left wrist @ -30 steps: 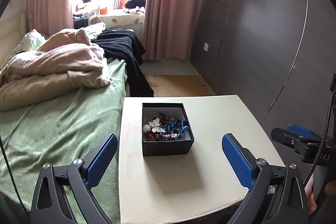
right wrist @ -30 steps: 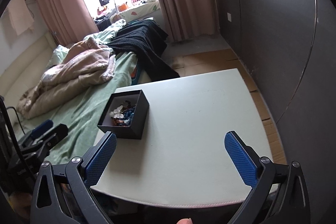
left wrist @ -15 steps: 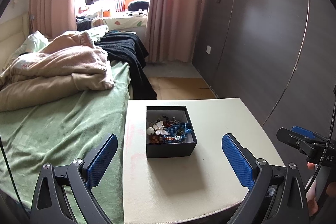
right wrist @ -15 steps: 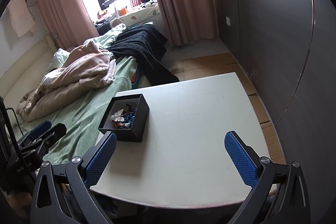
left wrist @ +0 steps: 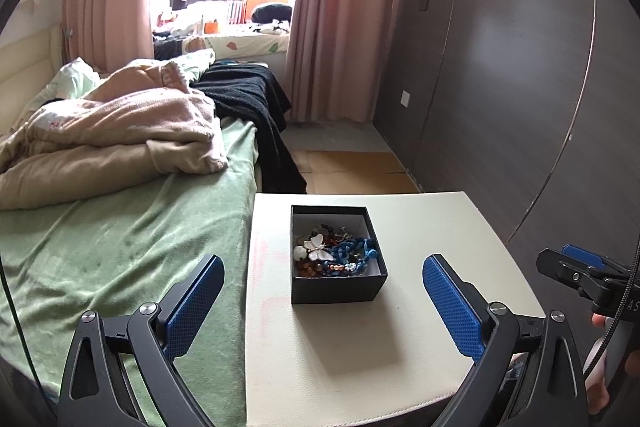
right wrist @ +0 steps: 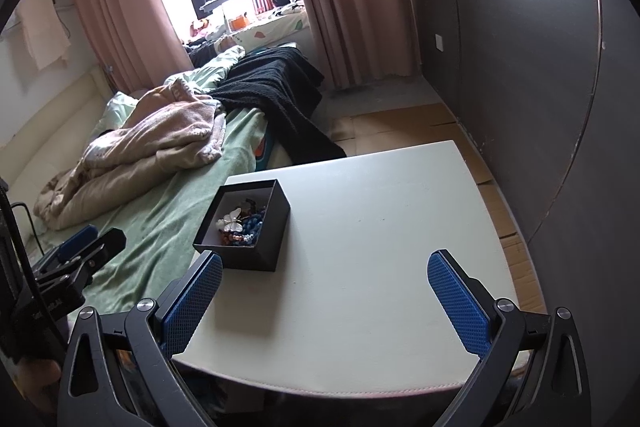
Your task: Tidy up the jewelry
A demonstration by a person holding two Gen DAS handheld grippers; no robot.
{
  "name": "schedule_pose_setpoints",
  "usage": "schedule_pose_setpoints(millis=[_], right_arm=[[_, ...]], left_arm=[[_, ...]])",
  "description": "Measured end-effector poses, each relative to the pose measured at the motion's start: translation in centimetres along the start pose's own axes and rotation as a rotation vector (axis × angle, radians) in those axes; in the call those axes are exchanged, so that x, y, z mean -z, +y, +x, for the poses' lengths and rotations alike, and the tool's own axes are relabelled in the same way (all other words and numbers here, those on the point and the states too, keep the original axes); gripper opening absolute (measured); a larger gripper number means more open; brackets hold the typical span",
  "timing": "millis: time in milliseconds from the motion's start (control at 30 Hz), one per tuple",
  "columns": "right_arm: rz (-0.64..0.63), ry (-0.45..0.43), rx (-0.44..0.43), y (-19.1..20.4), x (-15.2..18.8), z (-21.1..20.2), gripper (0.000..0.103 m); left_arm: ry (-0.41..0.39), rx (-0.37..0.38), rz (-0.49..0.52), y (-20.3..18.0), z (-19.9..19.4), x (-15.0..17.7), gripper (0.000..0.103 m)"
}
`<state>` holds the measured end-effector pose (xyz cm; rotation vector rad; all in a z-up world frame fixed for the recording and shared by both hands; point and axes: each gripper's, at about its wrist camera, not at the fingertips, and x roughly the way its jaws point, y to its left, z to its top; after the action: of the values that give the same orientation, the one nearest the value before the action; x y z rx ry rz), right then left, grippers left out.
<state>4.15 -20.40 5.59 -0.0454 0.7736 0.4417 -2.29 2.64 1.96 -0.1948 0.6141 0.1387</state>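
A small black box (left wrist: 336, 289) stands on a cream table (left wrist: 360, 355), near its left edge. Inside lies a tangle of jewelry (left wrist: 332, 255): a white butterfly brooch, blue beads and brown beads. My left gripper (left wrist: 322, 301) hangs open just in front of the box, nothing between its blue pads. In the right wrist view the same box (right wrist: 256, 247) sits ahead and left of my right gripper (right wrist: 324, 301), which is open and empty over the table (right wrist: 380, 267). Each gripper shows at the edge of the other's view.
A bed with a green sheet (left wrist: 120, 247), a beige blanket (left wrist: 112, 139) and a black throw (left wrist: 248, 99) borders the table on the left. Dark wall panels (left wrist: 520, 87) stand to the right. Cardboard covers the floor (left wrist: 352, 171) beyond the table.
Both cameras have drawn back and tilted up slightly, so the box sits lower and a bit farther off. Both grippers stay open; the box has not moved.
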Motion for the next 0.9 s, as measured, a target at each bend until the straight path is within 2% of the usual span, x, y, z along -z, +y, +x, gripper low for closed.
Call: schedule_pose_setpoints(millis=[900], right_arm=[[0.003, -0.008, 0.003, -0.03, -0.01, -0.12, 0.103]], left_arm=[[-0.003, 0.006, 0.01, -0.36, -0.4, 0.15, 0.1]])
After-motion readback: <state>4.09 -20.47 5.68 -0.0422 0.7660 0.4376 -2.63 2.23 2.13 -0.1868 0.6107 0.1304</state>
